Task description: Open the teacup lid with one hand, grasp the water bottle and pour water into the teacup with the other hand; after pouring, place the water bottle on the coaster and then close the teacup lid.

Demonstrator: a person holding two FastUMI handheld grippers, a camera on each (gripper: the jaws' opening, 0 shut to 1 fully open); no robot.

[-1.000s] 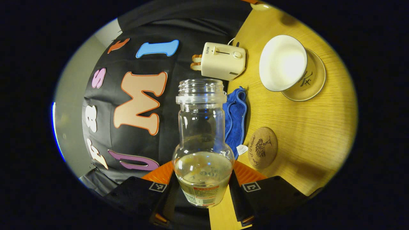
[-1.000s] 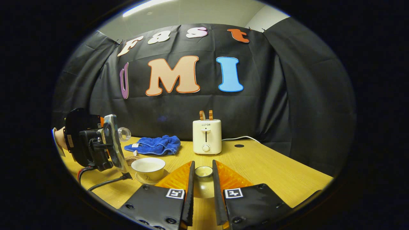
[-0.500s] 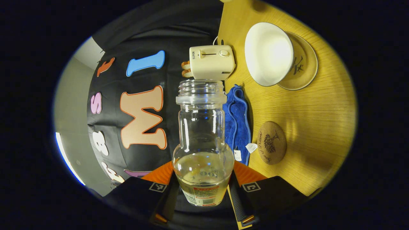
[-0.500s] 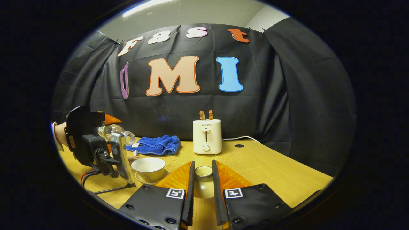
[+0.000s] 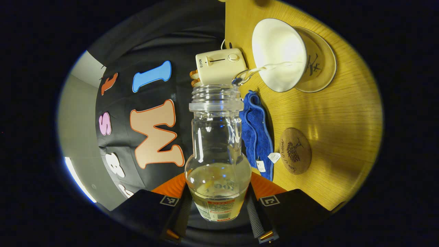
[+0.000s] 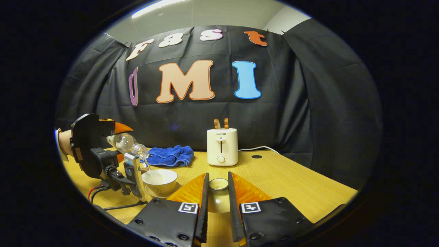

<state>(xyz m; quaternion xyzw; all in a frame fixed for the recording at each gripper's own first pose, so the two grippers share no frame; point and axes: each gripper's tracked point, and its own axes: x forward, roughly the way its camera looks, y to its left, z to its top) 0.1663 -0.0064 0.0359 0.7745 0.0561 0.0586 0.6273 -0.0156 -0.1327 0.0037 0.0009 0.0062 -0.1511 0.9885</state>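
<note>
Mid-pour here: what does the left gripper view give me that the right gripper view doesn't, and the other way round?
Left gripper view: the left claw shut on the water bottle, the water stream landing inside the teacup, and the cork coaster beside the blue cloth.
Right gripper view: the teacup lid clamped in the right claw, and the tilted bottle seen from the side.
Both: teacup, bottle, cloth, toaster, wooden table.

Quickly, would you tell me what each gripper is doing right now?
Left gripper: closed on the water bottle, tipped and pouring into the teacup.
Right gripper: closed on the teacup lid.
</note>
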